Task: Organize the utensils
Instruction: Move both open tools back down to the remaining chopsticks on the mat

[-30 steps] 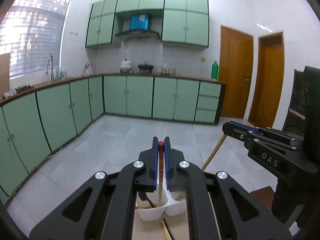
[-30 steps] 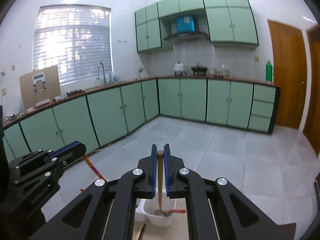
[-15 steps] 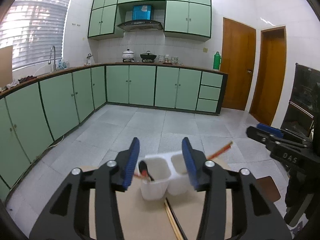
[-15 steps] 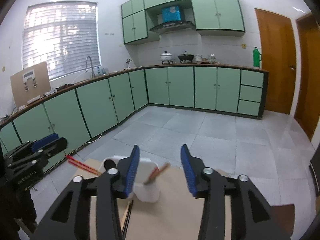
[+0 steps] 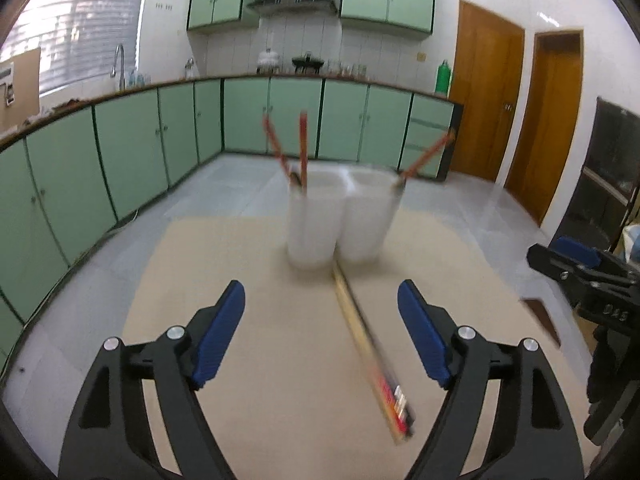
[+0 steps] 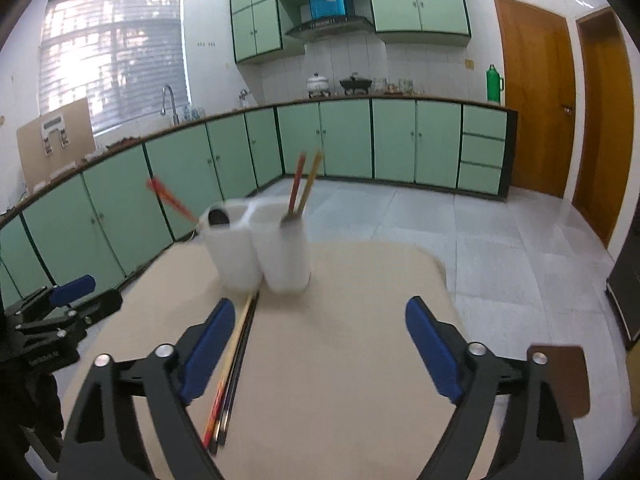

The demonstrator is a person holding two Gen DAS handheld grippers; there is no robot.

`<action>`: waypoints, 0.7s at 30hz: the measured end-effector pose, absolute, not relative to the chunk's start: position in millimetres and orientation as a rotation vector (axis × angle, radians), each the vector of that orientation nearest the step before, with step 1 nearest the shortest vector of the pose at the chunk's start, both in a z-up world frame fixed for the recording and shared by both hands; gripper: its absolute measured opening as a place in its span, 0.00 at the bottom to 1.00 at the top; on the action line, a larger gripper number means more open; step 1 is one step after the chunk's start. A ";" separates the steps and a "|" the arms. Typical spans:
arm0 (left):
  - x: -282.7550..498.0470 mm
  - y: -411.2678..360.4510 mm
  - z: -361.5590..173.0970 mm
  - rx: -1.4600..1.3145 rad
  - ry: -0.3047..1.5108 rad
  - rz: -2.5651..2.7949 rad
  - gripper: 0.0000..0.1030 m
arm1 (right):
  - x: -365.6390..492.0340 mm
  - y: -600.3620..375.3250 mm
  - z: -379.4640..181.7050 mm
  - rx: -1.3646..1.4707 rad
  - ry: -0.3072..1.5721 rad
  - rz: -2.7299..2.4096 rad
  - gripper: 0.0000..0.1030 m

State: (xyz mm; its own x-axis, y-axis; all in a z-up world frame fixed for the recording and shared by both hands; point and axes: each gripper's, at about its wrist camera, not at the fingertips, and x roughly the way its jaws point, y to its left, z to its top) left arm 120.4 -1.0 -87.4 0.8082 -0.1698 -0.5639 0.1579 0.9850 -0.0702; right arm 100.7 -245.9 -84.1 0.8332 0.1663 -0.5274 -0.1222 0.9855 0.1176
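A white two-cup utensil holder (image 5: 340, 216) (image 6: 256, 252) stands on a beige table (image 5: 280, 360) (image 6: 360, 360). Red-handled utensils (image 5: 302, 148) lean out of its left cup, and another (image 5: 426, 156) leans out of its right cup. In the right wrist view two handles (image 6: 302, 184) stand in the right cup and a red one (image 6: 170, 200) leans left. Several chopsticks (image 5: 372, 356) (image 6: 230, 368) lie flat in front of the holder. My left gripper (image 5: 320, 340) is open and empty. My right gripper (image 6: 320, 352) is open and empty.
Green kitchen cabinets (image 6: 360, 140) line the far walls across a tiled floor. Wooden doors (image 5: 488, 104) stand at the right. A brown board (image 6: 560, 380) lies past the table's right edge. Each gripper shows at the side of the other's view (image 5: 588, 280) (image 6: 52, 316).
Both grippers were shut on utensil handles above the holder, then opened. The utensils now stand in the cups. Both grippers have pulled back and lower, toward the table.
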 end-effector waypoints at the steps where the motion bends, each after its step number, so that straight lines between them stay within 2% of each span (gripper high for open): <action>1: 116.8 0.8 -95.1 -0.015 0.622 -0.170 0.75 | 97.9 -244.8 -89.8 0.080 0.574 0.152 0.88; 15: 89.4 22.2 -168.8 0.003 0.812 -0.093 0.75 | 77.3 -216.5 -166.6 0.072 0.739 0.164 0.89; 21: 90.1 26.5 -178.9 0.001 0.849 -0.072 0.76 | 74.3 -208.9 -180.6 0.059 0.776 0.176 0.82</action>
State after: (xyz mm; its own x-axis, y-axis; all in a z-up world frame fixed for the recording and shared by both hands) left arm 90.1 26.5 -178.9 0.6586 -0.0632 -0.7498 0.0640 0.9976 -0.0279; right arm 74.3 -208.9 -180.6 0.6999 0.1794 -0.6914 -0.1359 0.9837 0.1176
